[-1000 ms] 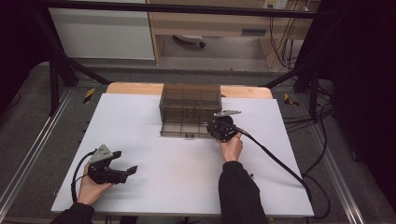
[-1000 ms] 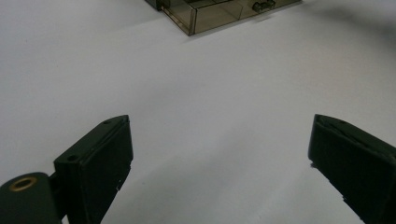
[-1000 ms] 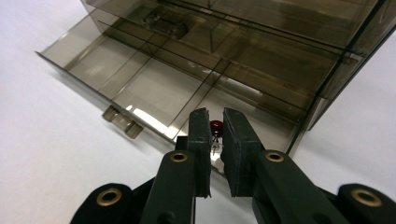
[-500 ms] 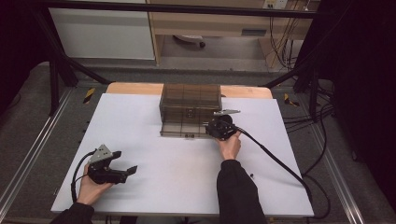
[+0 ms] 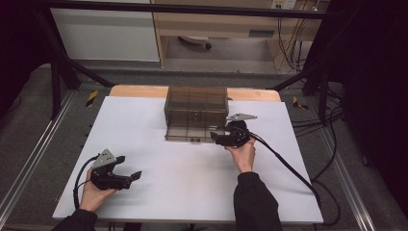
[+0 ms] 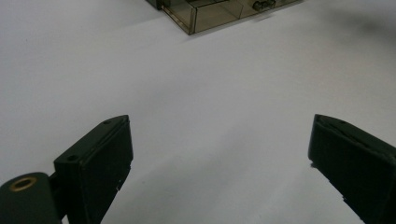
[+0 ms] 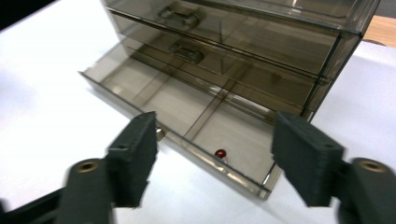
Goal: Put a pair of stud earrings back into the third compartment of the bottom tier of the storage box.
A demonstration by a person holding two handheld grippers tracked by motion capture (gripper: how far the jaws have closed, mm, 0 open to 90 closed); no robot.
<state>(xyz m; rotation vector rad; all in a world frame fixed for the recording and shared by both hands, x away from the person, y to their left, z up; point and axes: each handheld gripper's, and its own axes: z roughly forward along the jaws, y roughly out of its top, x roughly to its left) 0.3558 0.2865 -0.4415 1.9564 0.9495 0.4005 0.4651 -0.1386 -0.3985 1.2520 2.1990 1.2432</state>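
High view first, reading from the left: we hold the left gripper [image 5: 131, 176] low over the near-left part of the white table [image 5: 144, 125], our left hand [image 5: 94, 191] under it, its grey three-cornered plate on top and its cable looping back toward the wrist. Its jaws are spread wide with nothing between them; in the left gripper view [image 6: 219, 163] we see only bare white surface in the gap, and the corner of the drawer unit [image 6: 219, 11] well ahead at the top edge. Moving to the middle, the smoky transparent drawer unit [image 5: 196, 113] stands at the far centre of the table, its bottom drawer [image 5: 190, 134] pulled out toward us while the drawers above sit closed. Just to the right of that drawer's front, our right hand [image 5: 244, 153] holds the right gripper [image 5: 215, 138], its cable trailing off toward the table's right edge. In the right gripper view its jaws stand wide apart [image 7: 215, 154], gripping nothing, just short of the front wall of the open bottom drawer [image 7: 177, 109]. That drawer is split into compartments, and a small red object [image 7: 220, 153] lies in the nearest right-hand one, close behind the front wall.
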